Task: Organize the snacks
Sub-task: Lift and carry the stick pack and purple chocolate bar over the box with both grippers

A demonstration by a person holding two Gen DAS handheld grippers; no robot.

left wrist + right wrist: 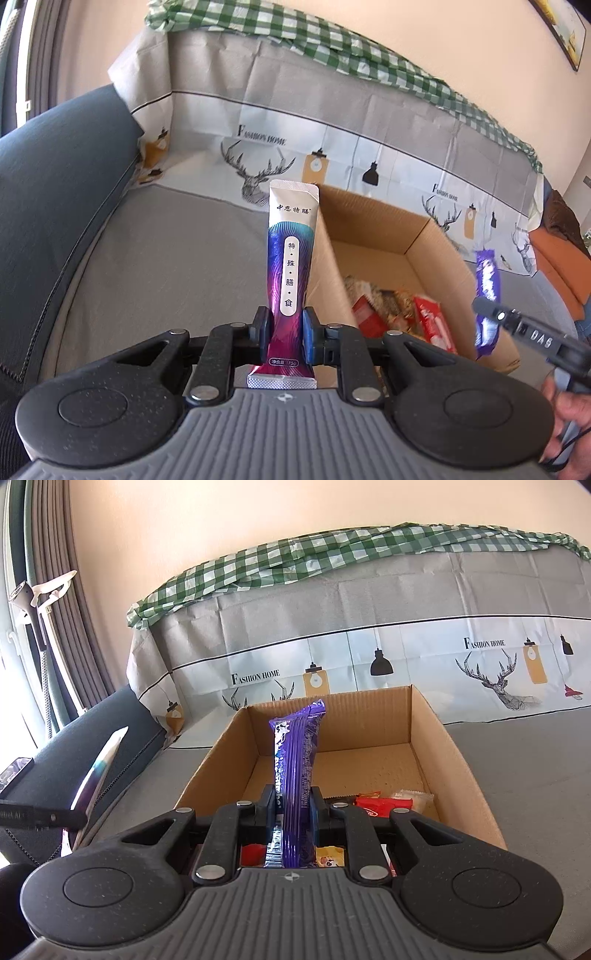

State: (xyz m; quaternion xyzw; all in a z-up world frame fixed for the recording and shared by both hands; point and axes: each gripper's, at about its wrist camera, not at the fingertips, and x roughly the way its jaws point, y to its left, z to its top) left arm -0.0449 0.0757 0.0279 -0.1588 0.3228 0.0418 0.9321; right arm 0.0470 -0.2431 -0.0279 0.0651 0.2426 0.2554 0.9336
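**a:** left wrist view first. the left gripper (285,328) is clamped on a stick sachet (290,258), white at the top and purple-blue lower down, standing upright between the blue pads (309,328). it's beside the left wall of the cardboard box (432,236), not over the opening as far as i can tell. the box sits on a grey sofa seat (166,266). a few snacks are already at the near end of the box, a red packet (430,317) plus something brownish and blurry next to it. off to the right you can see the other gripper holding a purple wrapper (487,280).

**b:** and the right wrist view?

**a:** the right gripper (293,805) is pinched shut on that purple snack bar (295,760), which sticks up and lines up with the box opening (332,709). below it there's a red packet (384,805) and a white packet (413,797) near the front of the box, with more peeking out under the gripper. the far half of the box floor is bare.

**b:** so how far along?

**a:** i'd guess mid-task. several snacks are in, and two are in the air and not yet dropped. the purple bar looks closest to going in, while the sachet has to come across the wall first. can't tell if anything else is left outside the box.
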